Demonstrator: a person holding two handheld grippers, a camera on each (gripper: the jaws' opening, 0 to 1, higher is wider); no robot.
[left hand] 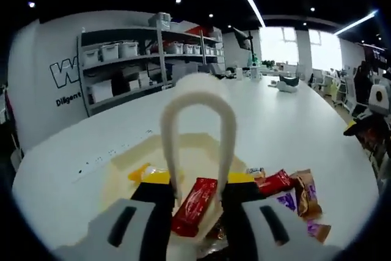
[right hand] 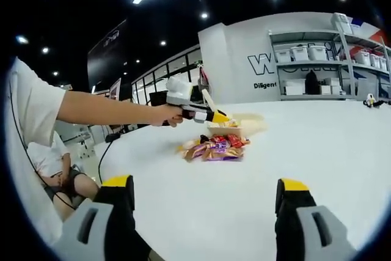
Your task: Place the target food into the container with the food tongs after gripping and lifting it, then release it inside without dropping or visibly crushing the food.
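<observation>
My left gripper (left hand: pixel 198 198) is shut on white food tongs (left hand: pixel 198 99), whose looped end rises ahead of the jaws. A red snack packet (left hand: pixel 194 206) shows between the tong arms, close to the jaws; whether the tongs hold it I cannot tell. Behind it lies a pale cream container (left hand: pixel 131 158) with a yellow packet (left hand: pixel 153 175) at its near edge. In the right gripper view, a person's hand holds the left gripper (right hand: pixel 211 114) above a pile of snack packets (right hand: pixel 214 148) beside the container (right hand: pixel 250 125). My right gripper (right hand: pixel 204 209) is open and holds nothing.
More snack packets (left hand: pixel 293 191) in red, purple and brown lie right of the container on the wide white table (left hand: pixel 293 126). Shelves with white boxes (left hand: pixel 134 59) line the far wall. A seated person (right hand: pixel 52 163) is at the table's left edge.
</observation>
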